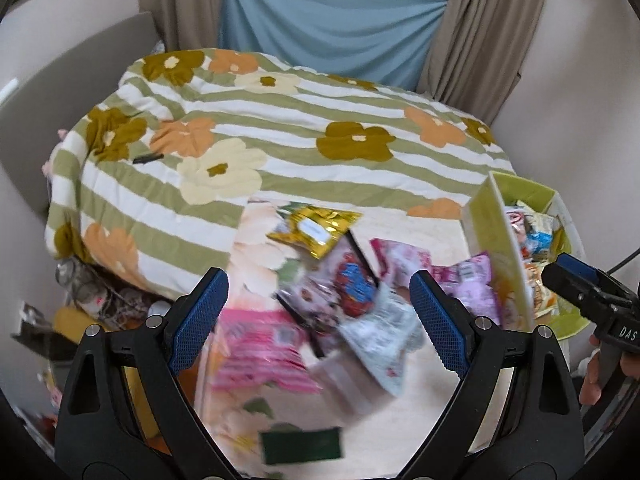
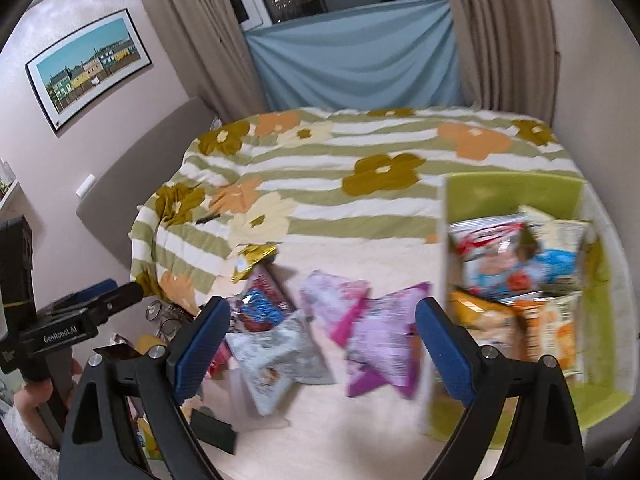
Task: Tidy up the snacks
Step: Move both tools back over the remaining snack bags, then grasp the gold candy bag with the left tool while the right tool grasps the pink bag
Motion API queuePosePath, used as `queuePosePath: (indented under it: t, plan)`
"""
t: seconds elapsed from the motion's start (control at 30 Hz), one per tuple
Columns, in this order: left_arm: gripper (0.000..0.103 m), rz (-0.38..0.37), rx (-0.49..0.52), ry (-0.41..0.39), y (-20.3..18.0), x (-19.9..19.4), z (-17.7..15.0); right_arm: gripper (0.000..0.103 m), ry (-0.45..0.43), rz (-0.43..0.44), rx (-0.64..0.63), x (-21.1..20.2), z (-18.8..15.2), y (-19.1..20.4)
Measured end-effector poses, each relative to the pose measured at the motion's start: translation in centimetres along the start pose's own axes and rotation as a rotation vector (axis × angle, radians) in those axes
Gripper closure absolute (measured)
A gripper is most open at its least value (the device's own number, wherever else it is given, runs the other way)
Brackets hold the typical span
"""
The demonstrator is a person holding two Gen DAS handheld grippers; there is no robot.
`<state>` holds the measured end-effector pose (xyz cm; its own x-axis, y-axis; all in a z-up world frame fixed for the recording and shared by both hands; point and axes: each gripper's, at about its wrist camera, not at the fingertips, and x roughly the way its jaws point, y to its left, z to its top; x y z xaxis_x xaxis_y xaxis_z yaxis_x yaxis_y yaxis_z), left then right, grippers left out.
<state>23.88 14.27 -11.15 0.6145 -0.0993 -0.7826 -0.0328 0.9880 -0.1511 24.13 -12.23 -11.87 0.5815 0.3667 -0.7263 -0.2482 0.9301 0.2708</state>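
Observation:
Loose snack packets lie on the pale bed surface: a gold packet [image 1: 314, 230], a red-and-blue packet [image 1: 352, 280], a silver-white packet [image 1: 384, 332], a pink striped packet [image 1: 260, 344] and purple packets [image 2: 384, 340]. A lime-green box [image 1: 500, 240] at the right holds several snack bags [image 2: 520, 264]. My left gripper [image 1: 320, 304] is open and empty above the red-and-blue and silver packets. My right gripper [image 2: 322, 332] is open and empty above the silver [image 2: 276, 356] and purple packets, just left of the green box [image 2: 516, 192].
A green-striped flowered quilt [image 1: 280, 128] covers the far part of the bed. A dark green card [image 1: 300, 444] lies near the front edge. Clutter sits on the floor at the left [image 1: 100, 292]. Curtains and a blue cloth [image 2: 352, 64] hang behind.

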Motion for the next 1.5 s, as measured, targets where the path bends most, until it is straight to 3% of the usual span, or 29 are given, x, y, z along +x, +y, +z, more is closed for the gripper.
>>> queuePosePath:
  t: [0.2, 0.37, 0.6, 0.7, 1.1, 1.23, 1.4, 1.5]
  plan:
    - [0.012, -0.081, 0.071, 0.051, 3.3, 4.9, 3.0, 0.011, 0.047, -0.019, 0.001, 5.0, 0.6, 3.3]
    - [0.012, -0.113, 0.241, 0.114, 4.8, 10.6, 5.1, 0.011, 0.089, -0.049, 0.032, 9.0, 0.9, 4.8]
    - [0.012, -0.093, 0.591, 0.228, 5.4, 17.7, 5.0, 0.011, 0.169, -0.070, 0.077, 13.3, 0.4, 5.9]
    - [0.012, -0.096, 0.790, 0.212, 4.1, 19.1, 4.6, 0.011, 0.190, -0.094, 0.105, 14.3, 0.1, 5.4]
    - [0.012, -0.144, 1.317, 0.184, -2.3, 23.6, 2.1, 0.011, 0.261, -0.207, 0.182, 17.9, 0.4, 0.8]
    - [0.012, -0.168, 1.397, 0.200, -3.5, 24.9, 1.4, 0.011, 0.287, -0.216, 0.214, 19.3, 0.3, -0.4]
    - [0.013, -0.211, 1.402, 0.227, -4.0, 25.9, 1.5, 0.011, 0.311, -0.254, 0.192, 20.6, 0.0, -1.0]
    - [0.031, -0.240, 1.405, 0.264, -4.3, 26.3, 1.2, 0.011, 0.310, -0.260, 0.166, 20.9, 0.1, -1.0]
